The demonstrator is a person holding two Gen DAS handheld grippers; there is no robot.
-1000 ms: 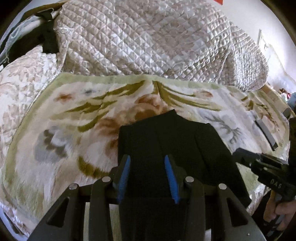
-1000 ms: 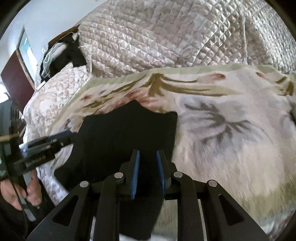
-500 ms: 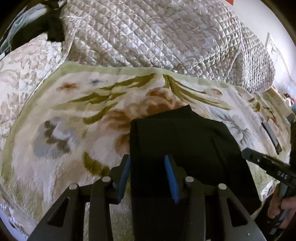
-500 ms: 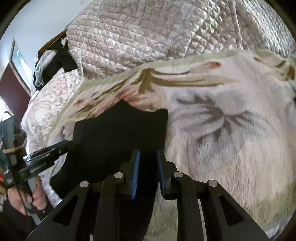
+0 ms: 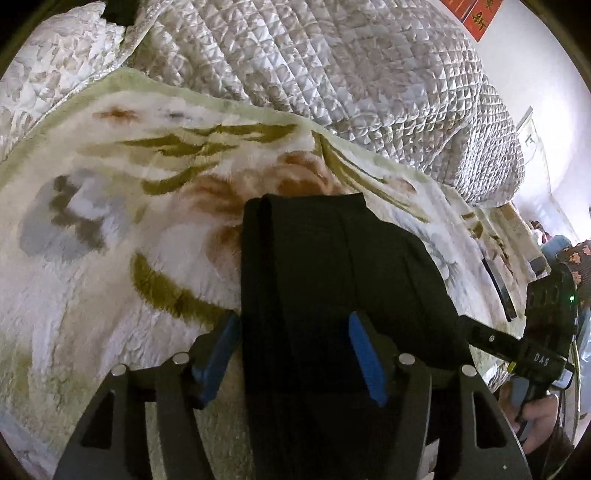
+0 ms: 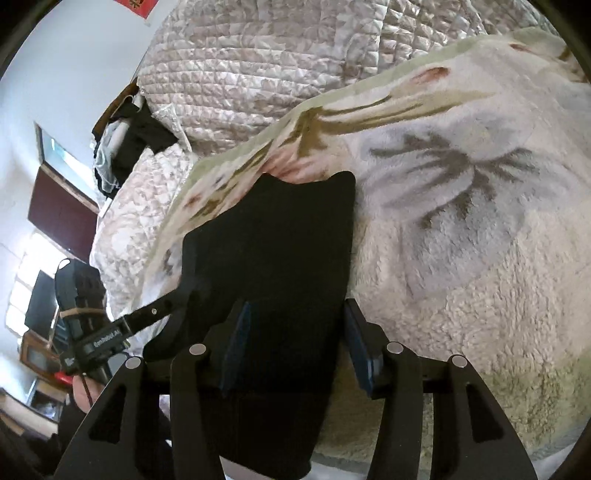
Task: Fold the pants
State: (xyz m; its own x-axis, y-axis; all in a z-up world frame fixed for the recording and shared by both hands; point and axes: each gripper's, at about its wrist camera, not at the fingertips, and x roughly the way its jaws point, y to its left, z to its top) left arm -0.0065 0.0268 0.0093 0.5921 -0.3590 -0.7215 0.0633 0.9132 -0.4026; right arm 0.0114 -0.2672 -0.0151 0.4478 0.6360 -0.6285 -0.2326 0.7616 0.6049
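Both grippers, left gripper (image 5: 291,354) and right gripper (image 6: 295,345), have opened over the pants (image 5: 332,266).

floral blanket (image 5: 110,229) spread flat; quilted bedspread (image 5: 332,74) heaped behind; red wall sign (image 5: 476,16)

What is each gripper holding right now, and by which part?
Nothing is clamped. Both the left gripper and the right gripper stand open, fingers straddling the near end of the folded black pants lying on the floral blanket.
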